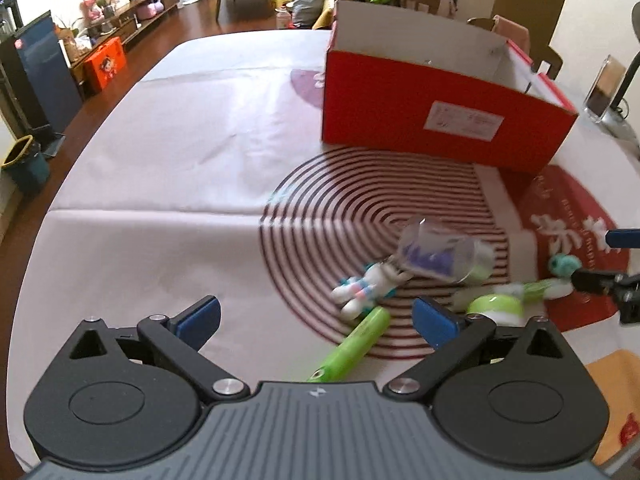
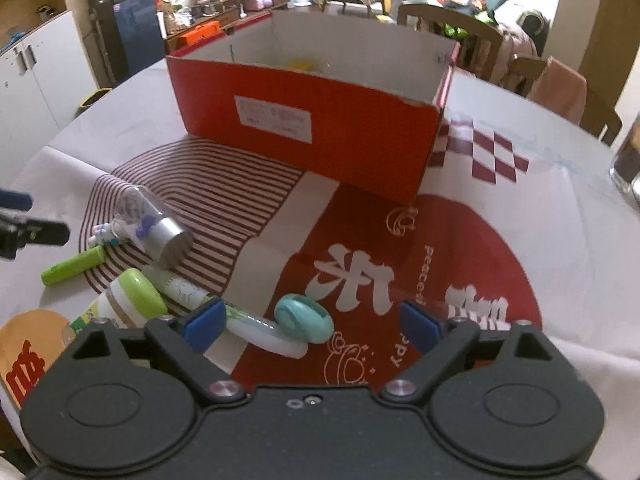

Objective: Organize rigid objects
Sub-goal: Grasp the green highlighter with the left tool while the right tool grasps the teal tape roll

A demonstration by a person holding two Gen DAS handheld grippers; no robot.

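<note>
Tongs (image 1: 316, 320) gape; green tube (image 1: 352, 346) lies diagonal.

Bare bench (image 1: 168, 168) lies open to the left of the red box (image 1: 436, 116), which blocks the far centre. Small things crowd the near strip: clear tube (image 1: 444, 256), toy figure (image 1: 368, 288), green marker (image 1: 352, 348), green-capped bottle (image 2: 128, 300), teal roller (image 2: 304, 318). Red-printed cloth right of the roller is unobstructed.

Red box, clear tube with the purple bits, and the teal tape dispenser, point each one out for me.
red box (image 2: 320, 120): right wrist view, front wall.
clear tube (image 2: 154, 226): right wrist view, middle of its side.
teal tape dispenser (image 2: 306, 318): right wrist view, rounded top.
</note>
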